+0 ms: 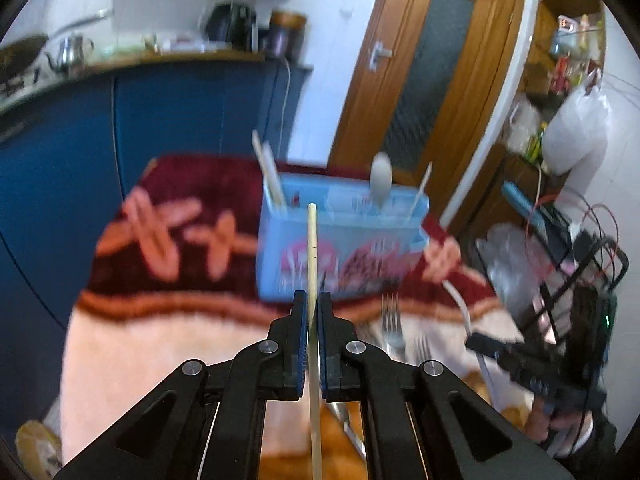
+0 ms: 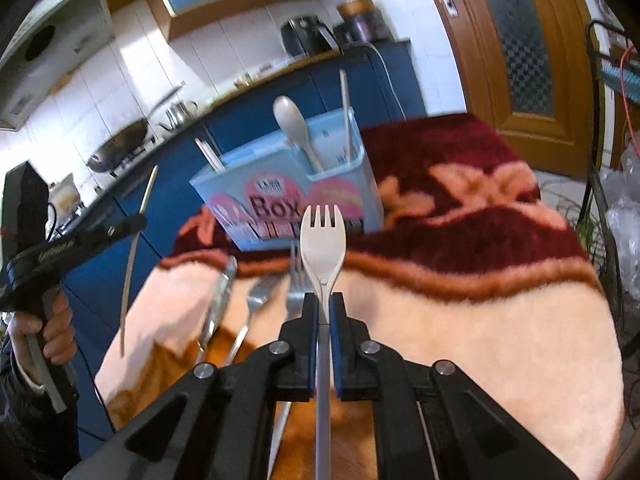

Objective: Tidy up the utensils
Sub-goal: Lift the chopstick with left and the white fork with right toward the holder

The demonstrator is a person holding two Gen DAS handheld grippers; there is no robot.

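Nearest the left camera, the left gripper (image 1: 313,304) had its fingers closed on a wooden chopstick (image 1: 313,256), which pointed toward the blue utensil box (image 1: 340,248) on the blanket-covered counter (image 1: 160,340). Closed the same way, the right gripper (image 2: 324,306) clamped the handle of a pale plastic spork (image 2: 322,240), tines up, in front of that box. Two metal forks (image 2: 256,300) and a knife (image 2: 218,300) lay on the blanket just beneath.
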